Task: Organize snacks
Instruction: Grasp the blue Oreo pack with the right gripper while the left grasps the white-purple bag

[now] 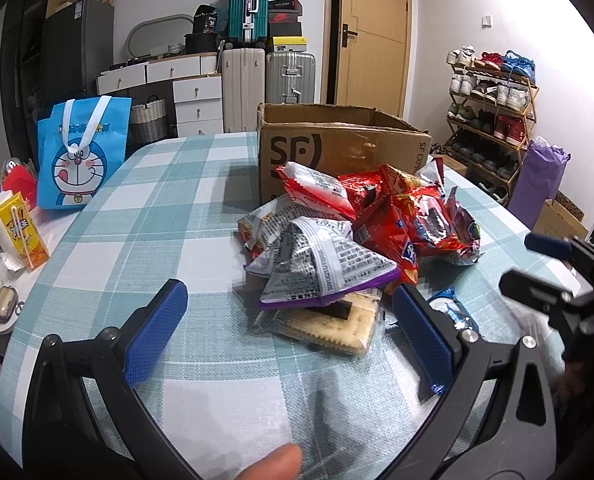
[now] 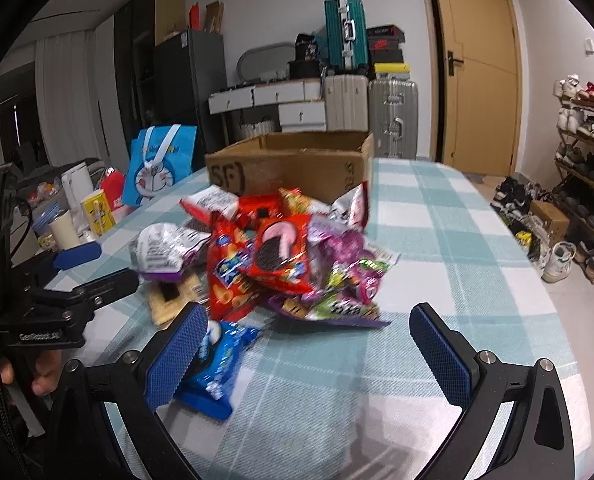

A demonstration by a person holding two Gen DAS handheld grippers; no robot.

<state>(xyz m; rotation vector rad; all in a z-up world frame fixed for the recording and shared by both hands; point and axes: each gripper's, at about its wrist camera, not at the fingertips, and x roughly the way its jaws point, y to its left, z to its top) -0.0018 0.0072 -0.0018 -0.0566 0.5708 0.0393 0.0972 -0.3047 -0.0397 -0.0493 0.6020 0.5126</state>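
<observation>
While both tools (image 1: pixel 289 332) (image 2: pixel 309 352) gape wide, snacks (image 1: pixel 357 232) lie heaped before the box (image 1: pixel 337 144).

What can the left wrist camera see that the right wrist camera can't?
Only the left wrist view shows the purple bag standing on the floor and a fingertip at the bottom edge. Only the right wrist view shows the pink and green wrappers on the pile's far side and the white kettle. Both show the cardboard box, the cracker pack, the blue cookie pack, the blue cartoon bag, the checked tablecloth and both open grippers: left, right.
</observation>
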